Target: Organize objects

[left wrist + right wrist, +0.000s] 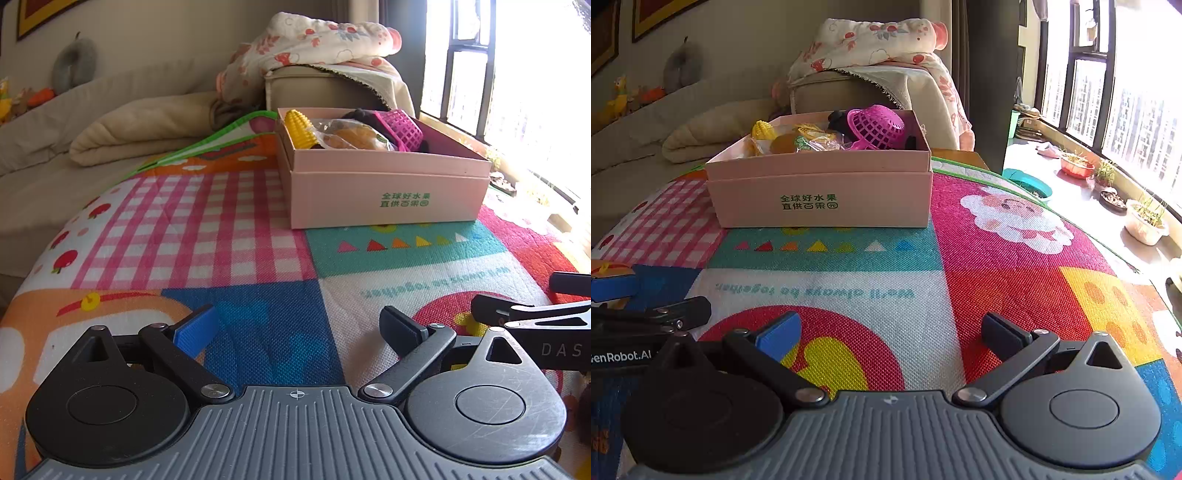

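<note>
A pink cardboard box (384, 195) (820, 199) with green print stands on the colourful play mat (229, 229) (997, 280). Inside it lie a yellow toy corn (300, 129) (763, 130), a bagged orange item (354, 137) (809, 142), a magenta toy basket (400, 129) (877, 127) and a dark object. My left gripper (299, 328) is open and empty, low over the mat, well short of the box. My right gripper (892, 330) is open and empty beside it, also short of the box.
A beige sofa with a folded blanket (140, 129) runs behind the mat on the left. An armrest draped with a floral quilt (879, 44) stands behind the box. Plant pots (1145, 221) line the window ledge at the right.
</note>
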The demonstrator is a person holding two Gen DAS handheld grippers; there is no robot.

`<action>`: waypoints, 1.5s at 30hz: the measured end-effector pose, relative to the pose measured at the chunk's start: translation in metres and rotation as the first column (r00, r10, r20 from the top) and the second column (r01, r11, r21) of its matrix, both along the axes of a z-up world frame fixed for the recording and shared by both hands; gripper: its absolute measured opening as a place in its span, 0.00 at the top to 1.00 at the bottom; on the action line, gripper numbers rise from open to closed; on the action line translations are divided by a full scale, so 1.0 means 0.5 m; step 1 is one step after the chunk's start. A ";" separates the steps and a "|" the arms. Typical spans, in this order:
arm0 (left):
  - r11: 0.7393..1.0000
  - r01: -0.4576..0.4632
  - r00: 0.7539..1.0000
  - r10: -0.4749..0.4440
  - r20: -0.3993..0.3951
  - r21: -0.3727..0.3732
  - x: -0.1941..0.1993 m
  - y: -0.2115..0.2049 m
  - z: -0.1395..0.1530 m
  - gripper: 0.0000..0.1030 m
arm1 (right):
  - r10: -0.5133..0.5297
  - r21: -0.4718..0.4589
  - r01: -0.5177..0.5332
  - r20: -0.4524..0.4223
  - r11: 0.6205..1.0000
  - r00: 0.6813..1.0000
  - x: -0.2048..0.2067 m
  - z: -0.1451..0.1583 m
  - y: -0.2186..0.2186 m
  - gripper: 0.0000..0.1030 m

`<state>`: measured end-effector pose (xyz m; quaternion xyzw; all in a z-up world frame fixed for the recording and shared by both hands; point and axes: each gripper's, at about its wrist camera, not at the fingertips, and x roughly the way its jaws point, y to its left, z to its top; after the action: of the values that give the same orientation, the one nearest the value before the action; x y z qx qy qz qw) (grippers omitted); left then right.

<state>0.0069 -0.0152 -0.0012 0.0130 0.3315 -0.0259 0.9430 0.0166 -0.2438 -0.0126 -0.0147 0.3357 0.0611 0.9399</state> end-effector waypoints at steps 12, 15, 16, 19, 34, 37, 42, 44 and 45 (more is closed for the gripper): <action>1.000 0.000 1.000 0.000 0.000 -0.001 0.000 0.000 0.000 0.04 | -0.005 0.001 0.005 0.013 1.000 1.000 -0.012 -0.002 -0.003 0.00; 1.000 0.000 1.000 0.000 -0.001 0.001 0.001 -0.001 0.000 0.04 | -0.005 -0.002 0.005 0.012 1.000 1.000 -0.008 -0.002 -0.003 0.00; 1.000 0.000 1.000 0.000 0.000 -0.001 0.000 0.000 0.000 0.04 | -0.005 -0.001 0.005 0.011 1.000 1.000 -0.008 -0.001 -0.002 0.00; 1.000 0.000 1.000 0.000 -0.001 0.000 0.000 0.000 0.000 0.04 | -0.005 0.000 0.005 0.012 1.000 1.000 -0.007 -0.001 -0.002 0.00; 1.000 0.000 1.000 0.000 -0.001 0.000 0.000 0.000 0.000 0.04 | -0.005 -0.001 0.005 0.012 1.000 1.000 -0.009 0.000 -0.001 0.00; 1.000 0.000 1.000 0.000 -0.001 0.000 0.000 0.000 0.000 0.04 | -0.005 -0.001 0.005 0.012 1.000 1.000 -0.007 0.000 -0.001 0.00; 1.000 0.000 1.000 0.000 -0.001 0.000 0.000 0.000 0.000 0.04 | -0.005 -0.001 0.005 0.012 1.000 1.000 -0.007 0.000 0.000 0.00; 1.000 0.000 1.000 0.000 -0.001 0.000 0.000 0.000 0.000 0.04 | -0.005 -0.001 0.005 0.012 1.000 1.000 -0.007 0.000 0.000 0.00; 1.000 0.000 1.000 0.000 -0.001 0.000 0.000 0.000 0.000 0.04 | -0.005 -0.001 0.005 0.012 1.000 1.000 -0.007 -0.001 0.000 0.00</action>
<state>0.0067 -0.0151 -0.0011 0.0129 0.3319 -0.0259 0.9429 0.0132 -0.2439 -0.0129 -0.0147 0.3300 0.0586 0.9421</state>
